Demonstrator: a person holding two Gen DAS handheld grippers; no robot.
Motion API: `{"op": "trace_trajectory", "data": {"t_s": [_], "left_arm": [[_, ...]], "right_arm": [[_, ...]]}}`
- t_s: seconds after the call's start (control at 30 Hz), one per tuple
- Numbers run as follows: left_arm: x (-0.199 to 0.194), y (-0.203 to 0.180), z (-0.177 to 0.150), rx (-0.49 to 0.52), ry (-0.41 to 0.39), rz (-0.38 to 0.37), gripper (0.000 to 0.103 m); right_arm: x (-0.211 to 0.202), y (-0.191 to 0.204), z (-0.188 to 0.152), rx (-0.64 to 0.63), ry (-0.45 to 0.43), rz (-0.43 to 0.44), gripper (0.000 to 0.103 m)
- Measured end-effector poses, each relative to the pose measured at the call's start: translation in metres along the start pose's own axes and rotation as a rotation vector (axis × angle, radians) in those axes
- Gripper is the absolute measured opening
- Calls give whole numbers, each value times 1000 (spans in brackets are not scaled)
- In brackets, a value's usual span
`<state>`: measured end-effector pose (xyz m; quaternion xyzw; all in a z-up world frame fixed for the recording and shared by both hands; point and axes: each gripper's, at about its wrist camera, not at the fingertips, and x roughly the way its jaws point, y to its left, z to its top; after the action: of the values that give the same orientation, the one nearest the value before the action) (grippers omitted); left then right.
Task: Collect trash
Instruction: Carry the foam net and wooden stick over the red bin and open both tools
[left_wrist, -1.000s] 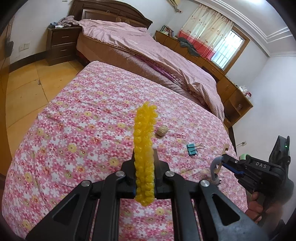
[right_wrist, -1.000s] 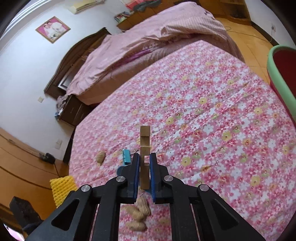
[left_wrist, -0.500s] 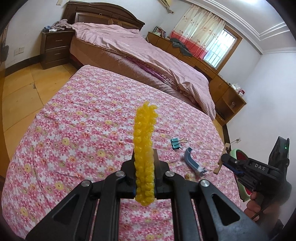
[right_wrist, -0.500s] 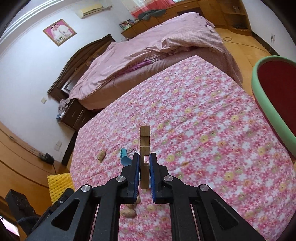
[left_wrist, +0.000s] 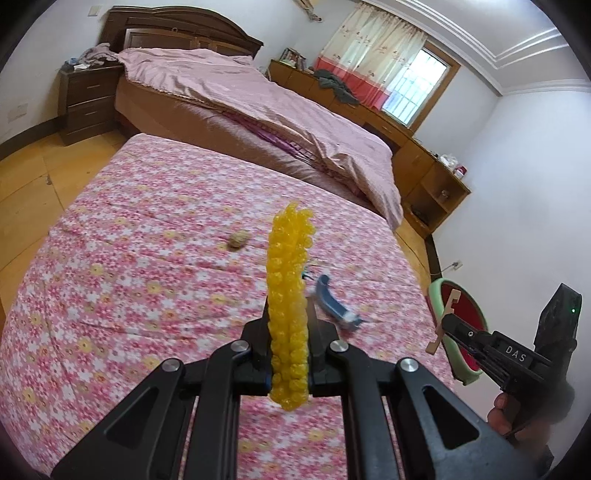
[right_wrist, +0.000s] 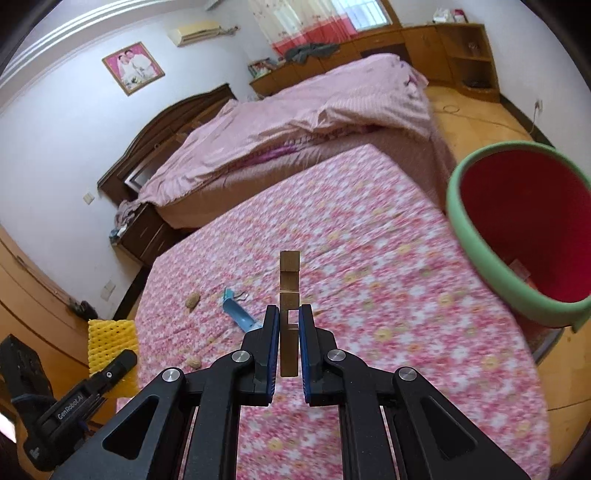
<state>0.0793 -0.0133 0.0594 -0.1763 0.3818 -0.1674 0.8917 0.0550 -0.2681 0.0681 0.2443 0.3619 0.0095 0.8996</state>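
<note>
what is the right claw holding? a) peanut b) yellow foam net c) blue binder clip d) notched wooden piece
d: the right claw is shut on a notched wooden piece, while the yellow foam net sits in the left claw.

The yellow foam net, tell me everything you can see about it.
The yellow foam net is a soft, bumpy mesh sleeve that looks like fruit packing foam. The left gripper is shut on it, squeezing it flat between its fingers so it stands upright, with its top above the fingertips and a short end hanging below. In the right wrist view its broad, honeycombed face shows. It is held in the air above the flowered bedspread; only the gripper touches it.
</note>
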Motion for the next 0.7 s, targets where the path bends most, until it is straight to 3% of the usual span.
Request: {"op": "trace_trajectory", "data": {"t_s": [0.33,0.7], "left_arm": [[0,-45,-5,62,26,-69,11],[31,-116,-12,187,99,-154,11]], "right_arm": [[-46,-35,4,57,-85,-14,10],[-89,-84,14,118,-189,-80,10]]}}
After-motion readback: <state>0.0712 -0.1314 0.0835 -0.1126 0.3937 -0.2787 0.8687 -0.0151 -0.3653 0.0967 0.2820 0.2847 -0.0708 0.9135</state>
